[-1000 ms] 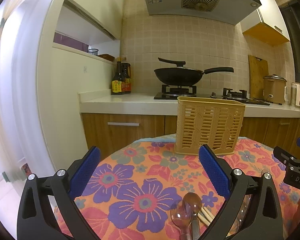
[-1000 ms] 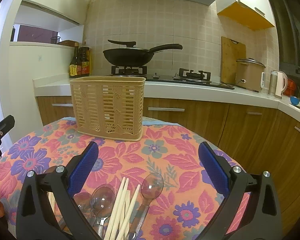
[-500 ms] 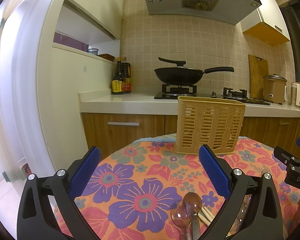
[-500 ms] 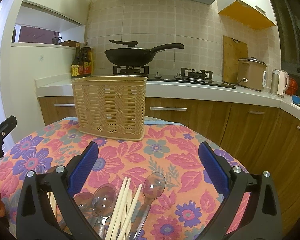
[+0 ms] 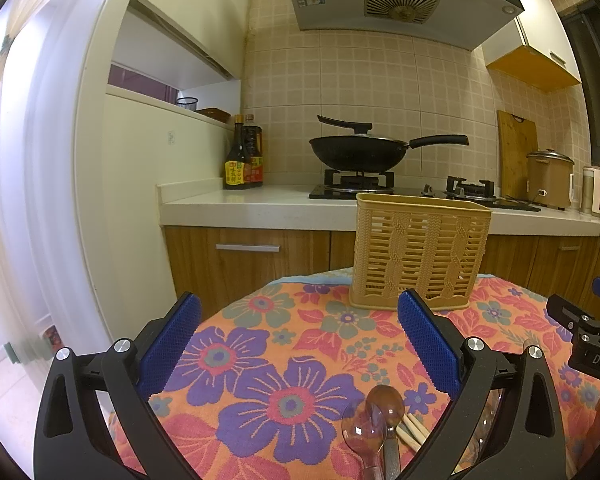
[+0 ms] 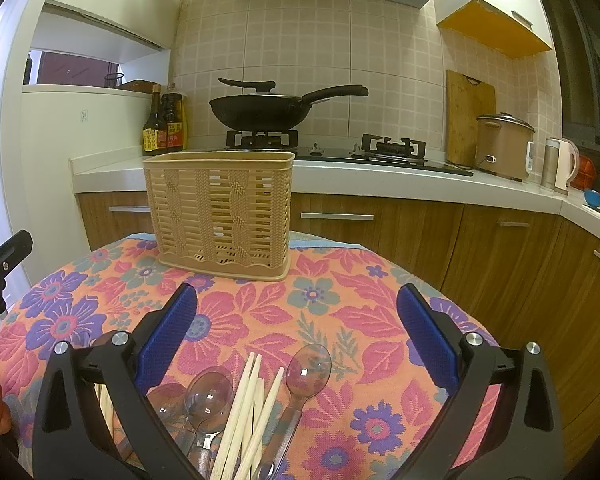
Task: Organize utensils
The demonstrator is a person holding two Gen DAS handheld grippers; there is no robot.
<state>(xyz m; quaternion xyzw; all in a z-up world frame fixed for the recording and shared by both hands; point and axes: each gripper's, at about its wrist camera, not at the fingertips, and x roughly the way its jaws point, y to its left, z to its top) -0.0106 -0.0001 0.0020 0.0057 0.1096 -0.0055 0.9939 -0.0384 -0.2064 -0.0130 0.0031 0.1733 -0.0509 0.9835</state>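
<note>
A tan slatted utensil basket [image 6: 220, 212] stands upright near the far edge of the round surface [image 6: 360, 312], which is covered in a floral cloth. Through the slats nothing can be made out inside it; its top opening is not visible from either camera.

The utensils lie loose near the near edge of the surface. In the right wrist view, a bundle of pale chopsticks [image 6: 248, 408] lies flat with its tips toward the basket. One clear plastic spoon [image 6: 306, 370] lies just right of the bundle and two more clear spoons [image 6: 208, 394] just left of it, bowls up.

The right gripper [image 6: 296, 340] hangs above this pile with its blue-padded fingers [image 6: 168, 340] spread wide and nothing between them. The chopsticks and spoons lie between and below the two fingers, nearer the left one. The basket is well beyond the fingertips.

The left gripper [image 5: 298, 344] is likewise wide open and holds nothing. It is over bare cloth, with the pile toward its right finger [image 5: 428, 344].

The left wrist view shows a brown spoon [image 5: 386, 404] overlapping a clear spoon and chopstick ends, a colour not plain from the right side. It also catches part of the right gripper at its right edge. The right wrist view alone shows the full pile.

A black wok [image 6: 260, 110] sits on the stove behind.
</note>
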